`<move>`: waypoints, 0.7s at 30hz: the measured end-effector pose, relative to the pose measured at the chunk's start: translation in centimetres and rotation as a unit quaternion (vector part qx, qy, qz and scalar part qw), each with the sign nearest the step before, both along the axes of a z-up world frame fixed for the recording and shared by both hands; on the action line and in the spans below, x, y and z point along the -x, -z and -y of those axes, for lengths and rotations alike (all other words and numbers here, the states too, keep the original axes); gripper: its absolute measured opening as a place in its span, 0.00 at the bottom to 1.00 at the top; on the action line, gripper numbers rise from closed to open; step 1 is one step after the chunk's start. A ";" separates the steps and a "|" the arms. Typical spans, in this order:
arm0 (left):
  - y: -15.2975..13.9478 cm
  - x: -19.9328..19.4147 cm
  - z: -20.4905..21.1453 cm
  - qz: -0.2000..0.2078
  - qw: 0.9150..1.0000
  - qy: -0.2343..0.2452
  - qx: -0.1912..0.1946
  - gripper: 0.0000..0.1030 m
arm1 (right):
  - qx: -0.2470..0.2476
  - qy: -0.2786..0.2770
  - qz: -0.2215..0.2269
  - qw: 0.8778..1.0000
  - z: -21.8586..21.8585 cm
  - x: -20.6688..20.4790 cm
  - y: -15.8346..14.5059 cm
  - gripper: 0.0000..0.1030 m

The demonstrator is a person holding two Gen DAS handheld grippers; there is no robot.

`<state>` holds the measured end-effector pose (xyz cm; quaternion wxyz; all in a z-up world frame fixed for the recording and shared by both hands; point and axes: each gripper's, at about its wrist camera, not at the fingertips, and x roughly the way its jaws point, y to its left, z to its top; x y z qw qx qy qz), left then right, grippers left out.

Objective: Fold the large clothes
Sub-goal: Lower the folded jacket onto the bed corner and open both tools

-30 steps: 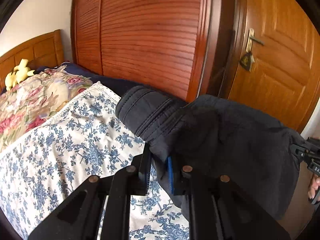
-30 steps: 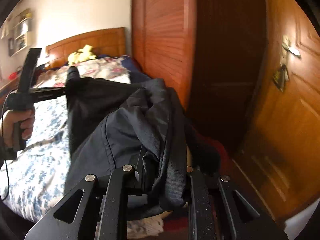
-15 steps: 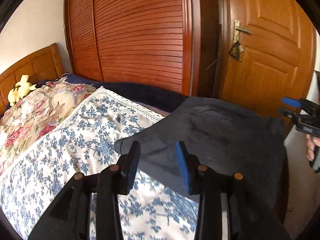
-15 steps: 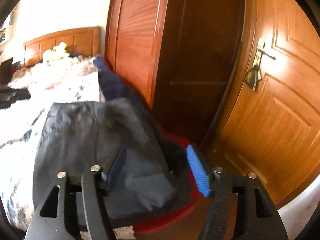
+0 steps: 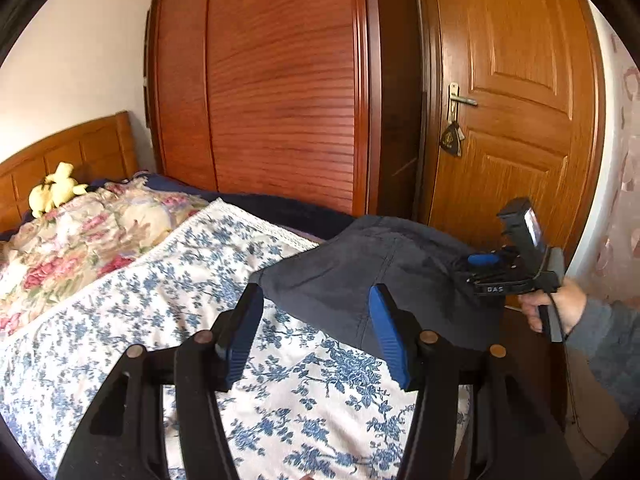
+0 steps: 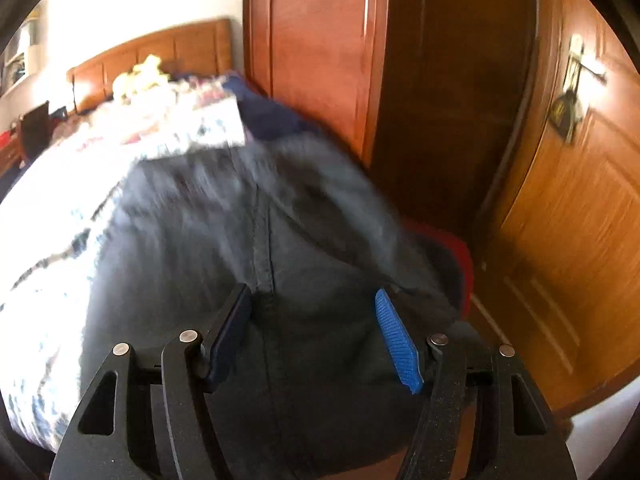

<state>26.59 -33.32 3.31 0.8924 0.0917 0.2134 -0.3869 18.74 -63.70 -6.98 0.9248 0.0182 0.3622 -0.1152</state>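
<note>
One dark garment (image 5: pixel 372 280), two grippers agape

Right gripper (image 6: pixel 314 330) hangs wide open over the dark garment (image 6: pixel 224 248), blue-padded fingers (image 6: pixel 398 344) spread to either side of a stitched seam, nothing pinched between them. The cloth lies blurred across the bed (image 6: pixel 48 216), its floral cover showing on the left. Something red (image 6: pixel 456 252) peeks out past the garment's far right edge. Wooden headboard (image 6: pixel 160 48) behind, wardrobe (image 6: pixel 320 40) and door (image 6: pixel 580 184) to the right.
</note>
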 end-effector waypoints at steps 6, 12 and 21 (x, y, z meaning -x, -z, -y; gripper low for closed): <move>-1.9 2.2 -3.0 0.024 0.999 -0.028 0.006 0.53 | 0.002 0.015 0.003 1.000 -0.2 0.4 -0.6 0.64; -2.8 4.3 -6.1 0.038 0.998 -0.054 -0.002 0.53 | 0.023 0.006 0.042 0.999 -3.4 2.7 -4.1 0.65; -2.0 7.9 -12.3 0.015 0.996 -0.084 0.005 0.53 | 0.013 -0.078 0.084 0.993 -14.0 3.4 -6.8 0.77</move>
